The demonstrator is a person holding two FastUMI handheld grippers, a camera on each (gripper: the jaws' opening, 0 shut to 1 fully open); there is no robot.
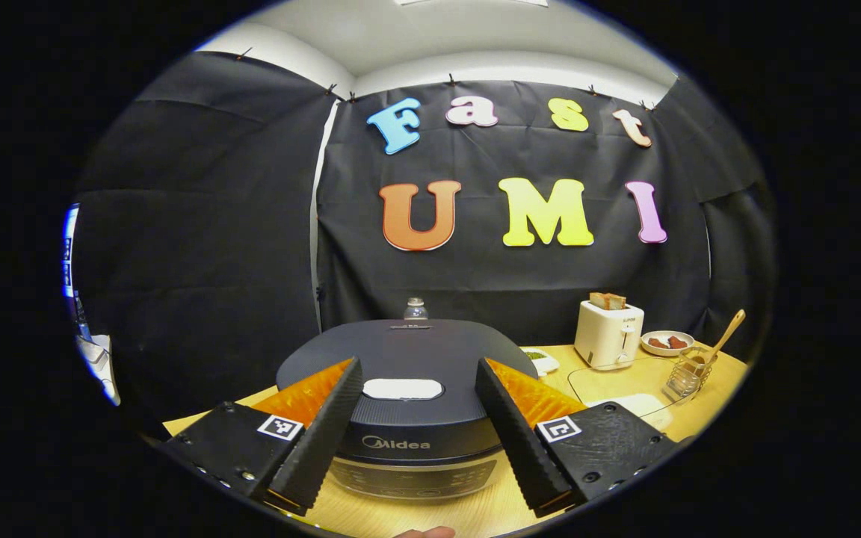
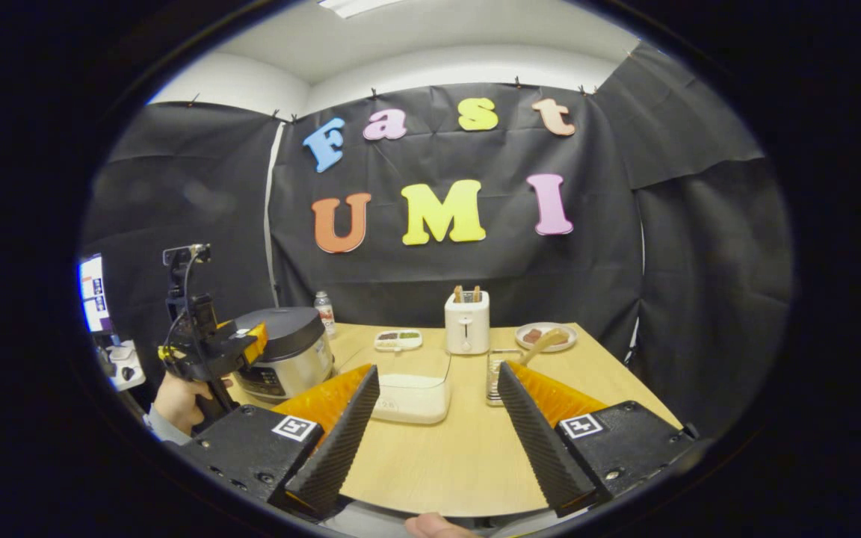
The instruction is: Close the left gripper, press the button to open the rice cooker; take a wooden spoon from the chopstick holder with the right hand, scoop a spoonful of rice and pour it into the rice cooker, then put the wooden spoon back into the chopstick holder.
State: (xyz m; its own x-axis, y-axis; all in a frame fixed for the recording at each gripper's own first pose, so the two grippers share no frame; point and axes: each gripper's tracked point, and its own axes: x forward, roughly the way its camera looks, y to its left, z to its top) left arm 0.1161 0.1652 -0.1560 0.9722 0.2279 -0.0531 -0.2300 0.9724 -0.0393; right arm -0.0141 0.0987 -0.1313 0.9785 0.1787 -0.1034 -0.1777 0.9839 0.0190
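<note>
Pale wood makes up the table [image 2: 468, 448], the largest thing here, running back to the black cloth wall. On its left part sits the dark rice cooker [image 1: 408, 388], lid down, with a pale oval button [image 1: 403, 388] set in the front of the lid; in the right gripper view the same cooker [image 2: 288, 355] stands near the table's left edge. Ahead of the right gripper lies a clear rectangular container of rice [image 2: 412, 392], roughly mid-table. Behind it a white toaster [image 2: 467, 323] stands upright with bread in its slots, and it also appears right of the cooker in the left gripper view [image 1: 608, 332].

The left gripper [image 1: 419, 426] has its fingers spread wide, one on each side of the cooker's front, touching nothing I can see; from the right gripper view it [image 2: 240, 345] hangs just in front of the cooker, held by a hand [image 2: 176, 403]. The right gripper [image 2: 438, 433] is likewise spread apart over bare table, clamped on nothing.

A wire chopstick holder [image 1: 688, 373] stands right of the toaster, with the wooden spoon [image 1: 726, 332] leaning out of it; the right gripper view puts that holder [image 2: 496, 373] just beside the rice container. A small plate [image 2: 546, 336] with brown pieces, a shallow tray [image 2: 398, 340] and a small bottle [image 2: 323, 312] sit along the back.
</note>
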